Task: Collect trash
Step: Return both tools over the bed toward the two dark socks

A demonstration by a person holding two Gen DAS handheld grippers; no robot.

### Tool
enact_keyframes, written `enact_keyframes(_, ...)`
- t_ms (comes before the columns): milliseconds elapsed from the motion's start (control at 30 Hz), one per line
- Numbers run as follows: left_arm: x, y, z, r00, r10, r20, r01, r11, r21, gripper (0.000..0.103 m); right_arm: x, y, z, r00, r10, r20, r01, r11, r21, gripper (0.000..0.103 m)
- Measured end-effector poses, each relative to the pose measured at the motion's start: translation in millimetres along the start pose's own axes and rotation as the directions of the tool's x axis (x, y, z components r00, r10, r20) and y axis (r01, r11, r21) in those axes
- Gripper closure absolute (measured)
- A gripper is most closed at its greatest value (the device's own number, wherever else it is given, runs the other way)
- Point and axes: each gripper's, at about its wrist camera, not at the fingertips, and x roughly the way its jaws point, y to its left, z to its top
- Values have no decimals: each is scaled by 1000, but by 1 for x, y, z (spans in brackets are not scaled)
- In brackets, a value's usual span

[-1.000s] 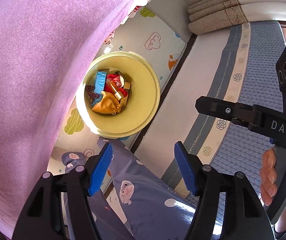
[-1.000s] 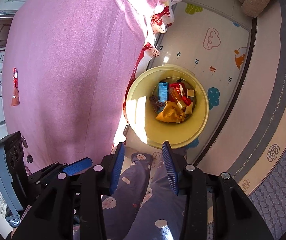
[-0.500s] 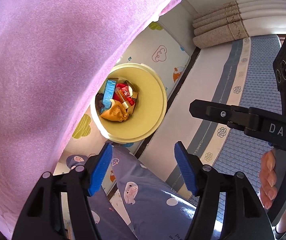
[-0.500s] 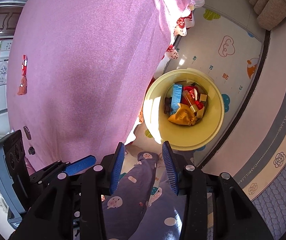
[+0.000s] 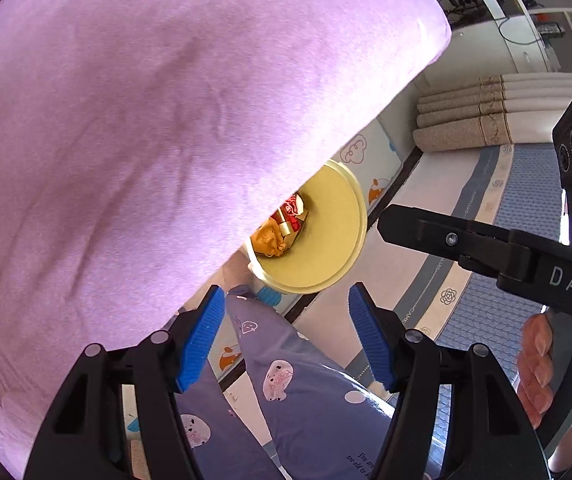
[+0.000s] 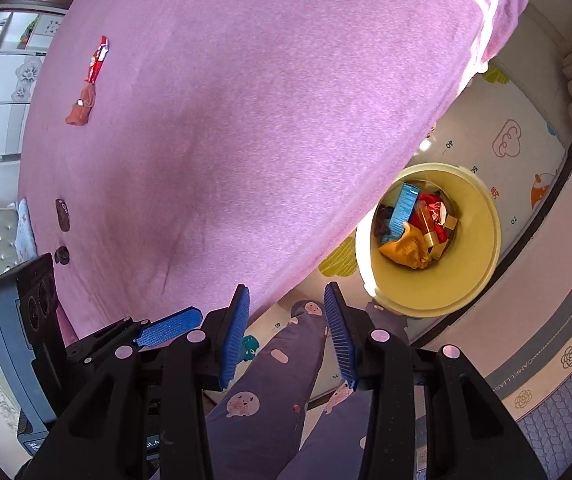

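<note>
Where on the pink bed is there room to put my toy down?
Most of the pink bed cover is bare: the whole middle and the side nearest the yellow bin. Only the far edge is busy, with a red wrapper, an orange wrapper and two dark scraps.

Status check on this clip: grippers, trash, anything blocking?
Left gripper and right gripper open, empty. Yellow bin holds wrappers; red wrapper and brown scraps on pink bedcover. Nothing blocking.

Black two-finger grippers [image 5: 286,340] with ribbed blue pads [image 6: 235,334] are seen; purple cartoon-printed trousers [image 5: 306,400] are worn.
</note>
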Motion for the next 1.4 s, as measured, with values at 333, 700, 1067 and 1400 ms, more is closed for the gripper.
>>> enact_keyframes(333,-62,106,-26,993,-2,120,23,985,-174,39,49,128,4,999,-1,-42,-6,986,-167,64)
enact_keyframes(700,-139,238,-63,962,75,263,32,924,-381,39,92,266,19,998,-14,-62,-11,923,-385,64)
enact_keyframes(1067,-192,319,-78,905,163,394,119,791,-600,37,130,366,46,992,-40,-122,-36,823,-567,64)
enact_keyframes(1400,-221,385,-104,857,222,464,214,665,-715,36,171,435,56,985,-77,-157,-44,760,-649,63)
